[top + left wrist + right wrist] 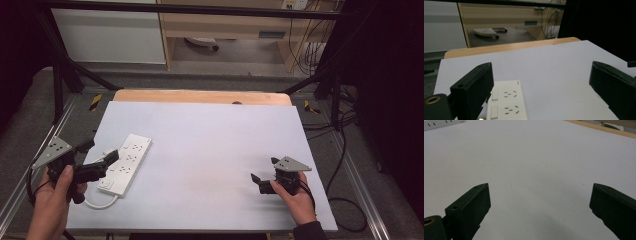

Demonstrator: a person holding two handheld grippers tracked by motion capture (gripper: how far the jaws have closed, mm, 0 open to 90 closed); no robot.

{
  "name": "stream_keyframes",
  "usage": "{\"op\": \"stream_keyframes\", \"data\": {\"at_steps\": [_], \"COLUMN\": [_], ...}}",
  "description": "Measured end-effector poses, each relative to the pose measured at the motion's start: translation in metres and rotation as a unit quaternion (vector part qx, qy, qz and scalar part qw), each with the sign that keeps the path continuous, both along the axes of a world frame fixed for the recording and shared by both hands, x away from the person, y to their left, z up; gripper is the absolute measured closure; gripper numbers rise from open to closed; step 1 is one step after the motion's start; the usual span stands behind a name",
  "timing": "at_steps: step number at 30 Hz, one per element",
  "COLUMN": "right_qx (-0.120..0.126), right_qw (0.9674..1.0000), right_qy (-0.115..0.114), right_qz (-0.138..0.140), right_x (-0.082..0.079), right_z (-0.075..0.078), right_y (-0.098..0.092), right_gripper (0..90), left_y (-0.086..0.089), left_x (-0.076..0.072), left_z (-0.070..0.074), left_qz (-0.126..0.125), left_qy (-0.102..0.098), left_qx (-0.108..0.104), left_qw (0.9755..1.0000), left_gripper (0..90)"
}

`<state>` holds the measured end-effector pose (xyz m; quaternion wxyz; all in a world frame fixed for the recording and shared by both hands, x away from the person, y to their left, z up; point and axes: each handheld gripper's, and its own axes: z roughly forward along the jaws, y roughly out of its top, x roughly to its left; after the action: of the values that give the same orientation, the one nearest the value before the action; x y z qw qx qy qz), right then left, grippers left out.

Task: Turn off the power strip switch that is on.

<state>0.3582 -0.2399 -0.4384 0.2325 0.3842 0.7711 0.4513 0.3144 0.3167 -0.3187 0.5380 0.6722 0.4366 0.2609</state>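
Now the left gripper (102, 150) hangs at the near left part of the pale grey table (215, 145), its black jaws spread wide, one of them over the near end of a white rectangular plastic power strip (126, 164). That strip lies flat and slanted on the table's left side. Well apart, the right gripper (264, 174) sits low near the right edge, jaws likewise wide apart and holding nothing.
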Motion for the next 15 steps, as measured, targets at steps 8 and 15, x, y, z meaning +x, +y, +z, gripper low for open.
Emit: {"op": "stream_keyframes", "data": {"at_steps": [8, 15], "right_qx": [0.0, 0.0], "right_qw": [1.0, 1.0], "right_qy": [0.0, 0.001], "right_qz": [-0.003, -0.006], "right_x": [0.0, 0.001], "right_z": [0.0, 0.0], "right_y": [-0.001, -0.001], "right_gripper": [3.8, 3.8], "left_y": [0.009, 0.021], "left_x": [-0.009, -0.016], "left_z": [-0.008, -0.021], "left_qz": [0.005, 0.015], "left_qy": [0.001, 0.003], "left_qx": [-0.002, 0.003], "left_qw": [1.0, 0.9999], "left_gripper": [5.5, 5.5]}}
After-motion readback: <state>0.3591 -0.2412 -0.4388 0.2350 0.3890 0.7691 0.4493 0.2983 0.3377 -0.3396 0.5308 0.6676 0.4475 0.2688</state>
